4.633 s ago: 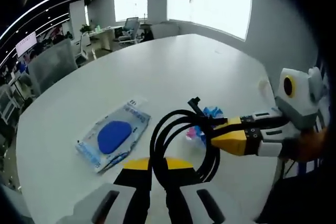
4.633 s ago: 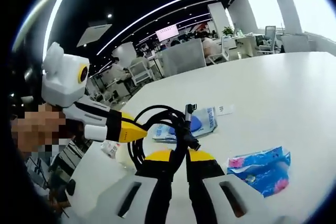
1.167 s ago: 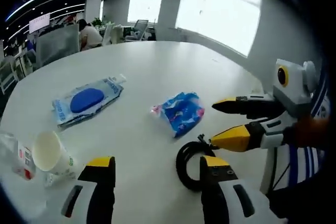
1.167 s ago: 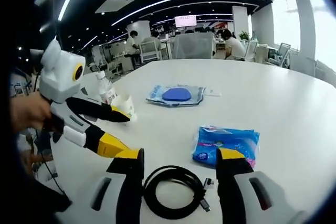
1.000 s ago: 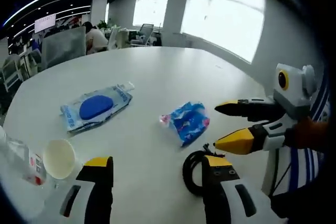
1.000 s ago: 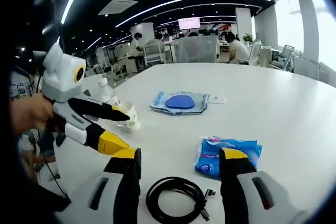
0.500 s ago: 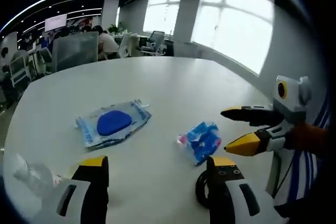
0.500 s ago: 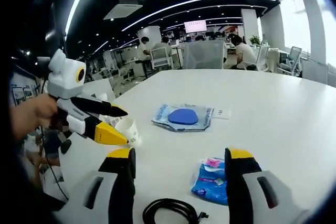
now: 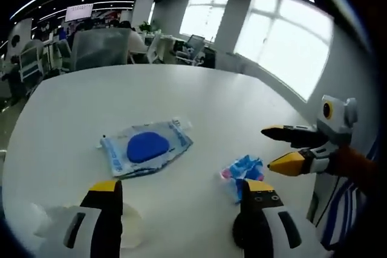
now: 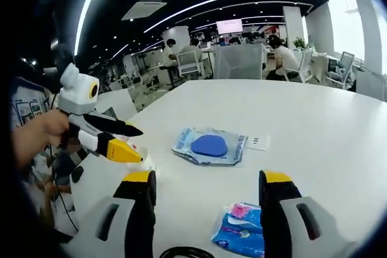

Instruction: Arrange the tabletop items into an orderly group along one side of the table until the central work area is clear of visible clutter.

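Three items on the white table (image 9: 181,98), a clear pouch with a blue pad (image 9: 147,148) mid-table, a blue-pink packet (image 9: 240,171) near it, what looks like a black cable coil (image 10: 181,252) at the near edge, left gripper (image 9: 181,206) spread and empty, right gripper (image 10: 205,200) likewise.

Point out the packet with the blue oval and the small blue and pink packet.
packet with the blue oval (image 10: 208,145), right gripper view, on the blue oval.
small blue and pink packet (image 9: 243,168), left gripper view, on its blue middle.
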A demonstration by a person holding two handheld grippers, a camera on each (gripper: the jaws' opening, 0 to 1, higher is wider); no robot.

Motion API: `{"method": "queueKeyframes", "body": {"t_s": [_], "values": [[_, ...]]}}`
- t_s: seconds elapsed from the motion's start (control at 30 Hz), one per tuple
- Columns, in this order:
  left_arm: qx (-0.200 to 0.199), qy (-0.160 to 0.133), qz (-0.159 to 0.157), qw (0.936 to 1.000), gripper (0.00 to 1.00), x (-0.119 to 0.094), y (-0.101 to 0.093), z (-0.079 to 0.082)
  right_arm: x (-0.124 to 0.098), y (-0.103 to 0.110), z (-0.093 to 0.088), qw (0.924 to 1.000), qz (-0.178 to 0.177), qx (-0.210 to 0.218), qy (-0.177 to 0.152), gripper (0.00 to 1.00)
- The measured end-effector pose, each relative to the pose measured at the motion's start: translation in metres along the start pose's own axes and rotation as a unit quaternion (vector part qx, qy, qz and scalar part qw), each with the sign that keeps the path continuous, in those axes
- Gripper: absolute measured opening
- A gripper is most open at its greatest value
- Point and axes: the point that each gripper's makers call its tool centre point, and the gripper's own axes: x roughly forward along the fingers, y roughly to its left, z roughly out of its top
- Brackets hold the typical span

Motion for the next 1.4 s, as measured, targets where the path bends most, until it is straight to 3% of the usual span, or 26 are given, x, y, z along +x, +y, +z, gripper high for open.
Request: {"method": "queueKeyframes", "body": {"t_s": [0.1,0.4,0.7,0.83,1.23,1.3,1.4], "values": [[-0.008,0.018,0.002,0.9998,0.79,0.006,0.007,-0.001,0.007,-0.003,0.002,1.0000,0.000,0.002,0.006,0.66],[-0.038,0.027,0.014,0.9988,0.74,0.021,0.028,0.007,0.026,-0.003,0.002,0.9996,0.006,0.006,0.026,0.64],[-0.037,0.040,0.029,0.9981,0.70,0.034,0.045,0.010,0.055,-0.011,0.003,0.9991,0.012,0.004,0.041,0.58],[-0.031,0.057,0.034,0.9973,0.66,0.041,0.057,0.004,0.070,-0.018,-0.001,0.9988,0.009,0.013,0.047,0.56],[-0.044,0.070,0.041,0.9957,0.60,0.067,0.071,-0.002,0.090,-0.028,-0.013,0.9983,0.002,0.018,0.055,0.50],[-0.054,0.055,0.043,0.9961,0.58,0.072,0.074,0.003,0.097,-0.031,-0.014,0.9984,0.001,0.021,0.053,0.49],[-0.065,0.056,0.046,0.9953,0.57,0.079,0.080,0.005,0.100,-0.034,-0.018,0.9982,-0.003,0.024,0.055,0.47]]}}
